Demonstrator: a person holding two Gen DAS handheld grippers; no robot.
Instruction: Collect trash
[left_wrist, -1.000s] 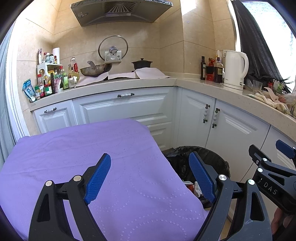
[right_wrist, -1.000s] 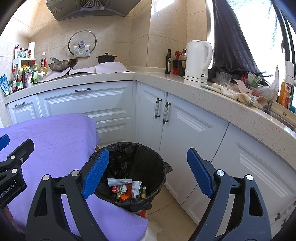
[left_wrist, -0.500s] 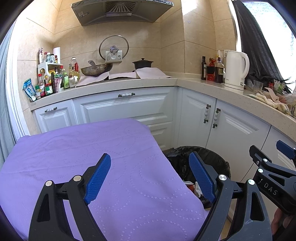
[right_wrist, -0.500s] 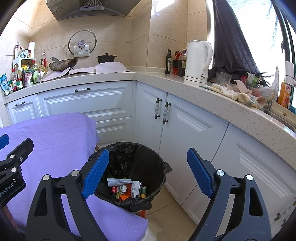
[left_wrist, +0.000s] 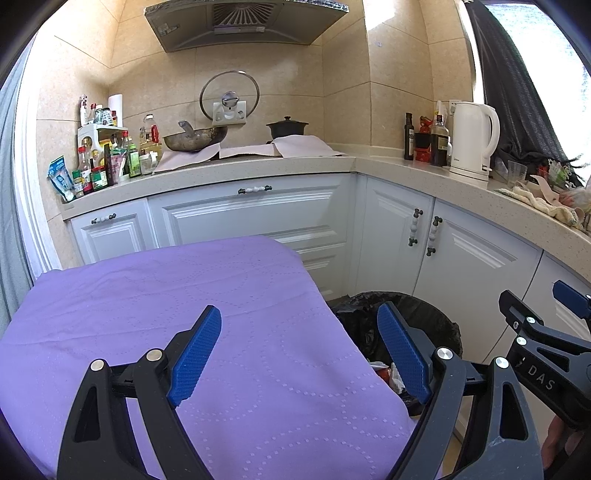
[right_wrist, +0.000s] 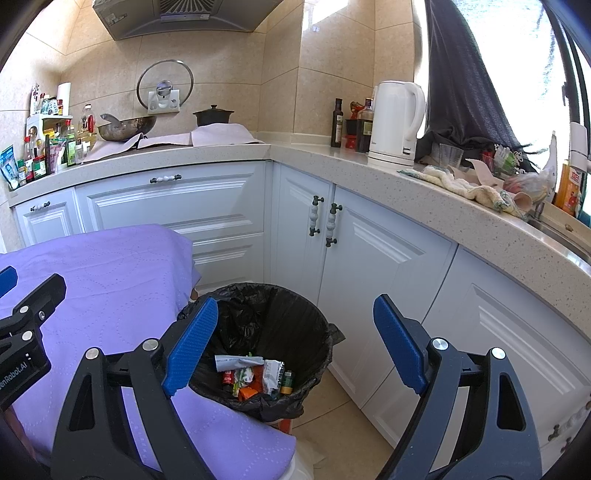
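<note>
The trash (right_wrist: 255, 374) lies at the bottom of a bin (right_wrist: 317, 325) lined with a black bag: crumpled wrappers, a small red packet, an orange scrap and a little dark bottle with a yellow label, all in one heap. The bin stands on the tiled floor (right_wrist: 332, 417), just beside the right edge of the worktop covered with a purple cloth (left_wrist: 155, 291), and near the white corner cabinets (right_wrist: 369, 266). In the left wrist view only the rim of the bin (left_wrist: 436, 314) and a few scraps show past the edge of the cloth.

The right gripper (right_wrist: 291, 343) hangs above the bin with its blue pads wide apart, and nothing is between them. The left gripper (left_wrist: 299, 354) is over the purple cloth, its jaws also spread wide and empty; its right finger (left_wrist: 402, 354) stands in front of the bin's edge. Each gripper shows at the side of the other camera's view.

The cloth is bare where it can be seen. Behind, on the kitchen counter (right_wrist: 207, 155), there are a wok (right_wrist: 125, 127), a dark pot (right_wrist: 213, 115), sheets of paper (right_wrist: 218, 134) and a group of bottles and jars (left_wrist: 107, 162) at the left end. A glass lid (left_wrist: 229, 96) hangs on the tiled wall under the hood (left_wrist: 243, 22). On the right part of the counter stand a white kettle (right_wrist: 397, 122), dark bottles (right_wrist: 351, 123), a glass (right_wrist: 450, 157) and a crumpled towel (right_wrist: 469, 190).
</note>
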